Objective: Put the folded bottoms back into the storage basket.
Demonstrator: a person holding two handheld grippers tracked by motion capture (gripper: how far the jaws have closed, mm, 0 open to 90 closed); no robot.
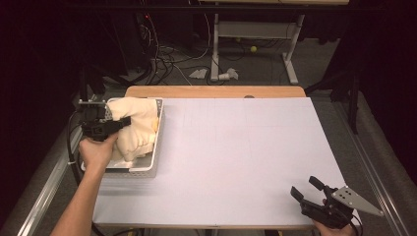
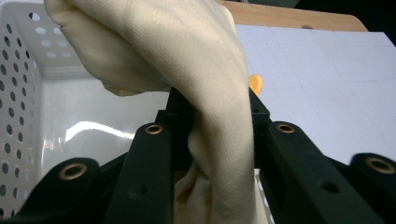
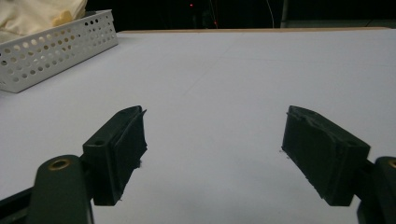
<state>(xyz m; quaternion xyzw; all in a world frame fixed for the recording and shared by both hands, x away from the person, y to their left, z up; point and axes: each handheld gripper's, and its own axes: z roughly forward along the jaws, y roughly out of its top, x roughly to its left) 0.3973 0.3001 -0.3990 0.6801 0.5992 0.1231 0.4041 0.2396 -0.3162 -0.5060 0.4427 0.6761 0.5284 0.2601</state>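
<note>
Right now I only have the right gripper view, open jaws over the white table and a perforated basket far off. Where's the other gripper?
Observer: The left gripper is at the white perforated basket on the table's left side, shut on a cream cloth.
Operator: Is the cloth pinched properly or just snagged?
Observer: In the left gripper view a bunched fold of the cloth runs between the two jaws, pressed from both sides.
Operator: Is there anything else in the basket?
Observer: A small yellow-orange thing peeks out behind the cloth; what it is I cannot tell.
Operator: And my own gripper?
Observer: The right gripper sits at the table's near right corner, jaws open, holding nothing.
</note>
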